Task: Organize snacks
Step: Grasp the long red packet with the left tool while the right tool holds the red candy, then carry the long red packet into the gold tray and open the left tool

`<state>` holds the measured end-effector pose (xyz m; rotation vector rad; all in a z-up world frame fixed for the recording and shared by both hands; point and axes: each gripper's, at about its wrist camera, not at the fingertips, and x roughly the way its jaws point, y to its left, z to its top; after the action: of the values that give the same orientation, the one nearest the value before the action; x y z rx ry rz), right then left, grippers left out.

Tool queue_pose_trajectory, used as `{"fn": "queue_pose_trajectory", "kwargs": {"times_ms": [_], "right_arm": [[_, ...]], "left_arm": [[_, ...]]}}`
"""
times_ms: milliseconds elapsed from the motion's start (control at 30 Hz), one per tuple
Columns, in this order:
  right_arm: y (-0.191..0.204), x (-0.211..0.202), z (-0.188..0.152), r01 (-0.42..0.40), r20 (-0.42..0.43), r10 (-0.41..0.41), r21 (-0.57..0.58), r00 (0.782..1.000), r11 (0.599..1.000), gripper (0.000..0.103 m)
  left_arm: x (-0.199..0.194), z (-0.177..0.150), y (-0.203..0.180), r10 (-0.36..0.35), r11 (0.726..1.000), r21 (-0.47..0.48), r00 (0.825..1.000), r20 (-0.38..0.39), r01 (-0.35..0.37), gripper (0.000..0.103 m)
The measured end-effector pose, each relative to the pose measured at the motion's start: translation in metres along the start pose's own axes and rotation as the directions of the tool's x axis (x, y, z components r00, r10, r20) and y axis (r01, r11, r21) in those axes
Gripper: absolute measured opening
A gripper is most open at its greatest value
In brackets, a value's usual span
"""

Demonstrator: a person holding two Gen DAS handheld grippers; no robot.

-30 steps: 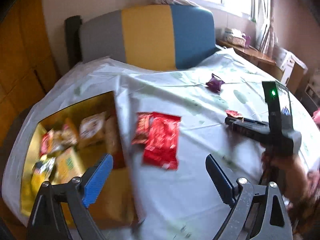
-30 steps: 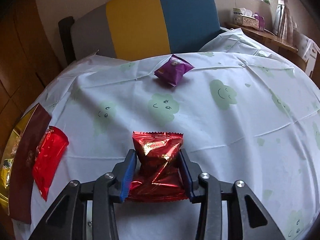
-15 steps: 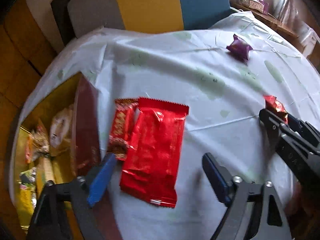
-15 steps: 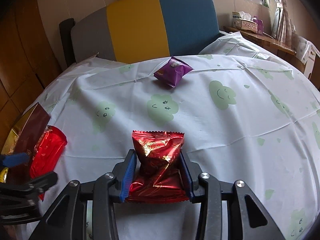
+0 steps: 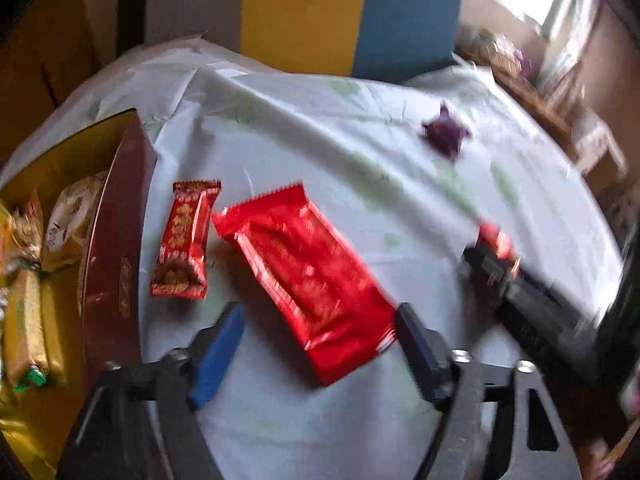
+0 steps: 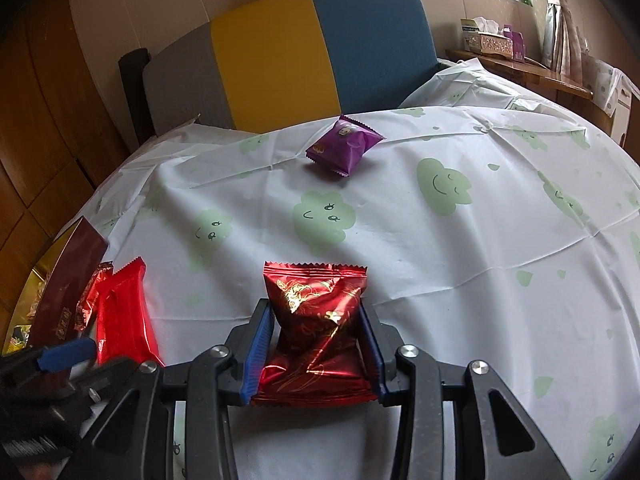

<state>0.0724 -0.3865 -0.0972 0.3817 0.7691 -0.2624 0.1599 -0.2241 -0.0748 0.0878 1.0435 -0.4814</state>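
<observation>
My left gripper [image 5: 320,320] is open, its jaws either side of the near end of a large bright red snack packet [image 5: 308,272] lying on the tablecloth. A smaller red bar [image 5: 186,240] lies to its left beside the open gold snack box [image 5: 120,216]. My right gripper [image 6: 314,320] is shut on a dark red foil packet [image 6: 316,316], also seen in the left wrist view [image 5: 496,240]. A purple packet [image 6: 344,146] lies farther back on the table [image 5: 446,134].
The box holds several yellow and white snacks [image 5: 28,280]. A grey, yellow and blue chair back [image 6: 288,60] stands behind the table. A wooden shelf with tissue boxes [image 6: 488,40] is at the far right.
My left gripper has come down and forward from above the box to straddle the large red packet. My right gripper has stayed in place, still holding the dark red packet.
</observation>
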Motion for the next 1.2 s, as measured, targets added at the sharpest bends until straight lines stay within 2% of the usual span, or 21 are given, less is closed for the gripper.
{"fn": "queue_pose_trajectory", "kwargs": {"times_ms": [67, 133, 200, 267, 300, 400, 433, 467, 533, 667, 767, 967, 1200], "right_arm": [[0.000, 0.000, -0.001, 0.001, 0.001, -0.001, -0.001, 1.000, 1.000, 0.042], [0.000, 0.000, -0.001, 0.003, 0.001, -0.003, -0.002, 1.000, 1.000, 0.041], [0.000, -0.001, -0.001, 0.003, 0.002, -0.003, -0.003, 1.000, 1.000, 0.042], [0.001, -0.001, -0.001, 0.002, 0.002, -0.002, -0.002, 1.000, 1.000, 0.042], [0.001, -0.001, -0.001, 0.001, 0.002, -0.001, -0.001, 1.000, 1.000, 0.042], [0.001, -0.001, -0.001, 0.000, 0.003, 0.000, 0.001, 1.000, 1.000, 0.042], [0.001, -0.001, -0.001, 0.002, 0.003, -0.002, 0.000, 1.000, 1.000, 0.042], [0.001, -0.001, -0.001, 0.003, 0.004, -0.003, -0.001, 1.000, 1.000, 0.042], [0.001, -0.001, -0.001, 0.004, 0.005, -0.004, -0.002, 1.000, 1.000, 0.042], [0.001, -0.001, -0.001, 0.003, 0.005, -0.003, 0.000, 1.000, 1.000, 0.041], [0.001, -0.001, -0.001, 0.004, 0.005, -0.004, -0.001, 1.000, 1.000, 0.041], [0.002, -0.001, -0.001, 0.013, 0.005, -0.012, -0.008, 1.000, 1.000, 0.041], [0.002, -0.001, -0.001, 0.009, 0.005, -0.009, -0.005, 1.000, 1.000, 0.041]], "left_arm": [[-0.001, 0.010, 0.001, -0.027, 0.997, -0.075, 1.000, 0.015, 0.028, 0.096], [0.008, 0.021, -0.002, -0.008, 0.996, -0.087, 1.000, -0.007, 0.007, 0.096], [0.019, 0.028, -0.008, 0.041, 0.997, -0.059, 0.999, -0.022, -0.043, 0.091], [0.029, 0.027, -0.014, 0.090, 0.996, 0.017, 0.996, -0.012, -0.090, 0.074], [0.032, 0.023, -0.013, 0.111, 0.993, 0.037, 0.994, -0.012, -0.110, 0.070], [0.028, 0.004, -0.020, 0.152, 0.979, 0.118, 0.983, 0.098, -0.164, 0.065], [0.025, -0.001, -0.021, 0.151, 0.978, 0.128, 0.981, 0.122, -0.166, 0.060], [0.022, -0.007, -0.022, 0.141, 0.977, 0.141, 0.979, 0.150, -0.162, 0.053], [0.017, -0.014, -0.022, 0.123, 0.979, 0.145, 0.979, 0.160, -0.146, 0.049], [0.010, -0.023, -0.015, 0.100, 0.986, 0.113, 0.982, 0.160, -0.119, 0.046], [0.006, -0.027, -0.014, 0.039, 0.994, 0.097, 0.987, 0.158, -0.055, 0.046], [-0.022, -0.041, -0.016, -0.029, 0.995, 0.099, 0.981, 0.193, 0.010, 0.045], [-0.063, -0.040, 0.004, -0.056, 0.997, 0.060, 0.966, 0.251, 0.042, 0.046]]}}
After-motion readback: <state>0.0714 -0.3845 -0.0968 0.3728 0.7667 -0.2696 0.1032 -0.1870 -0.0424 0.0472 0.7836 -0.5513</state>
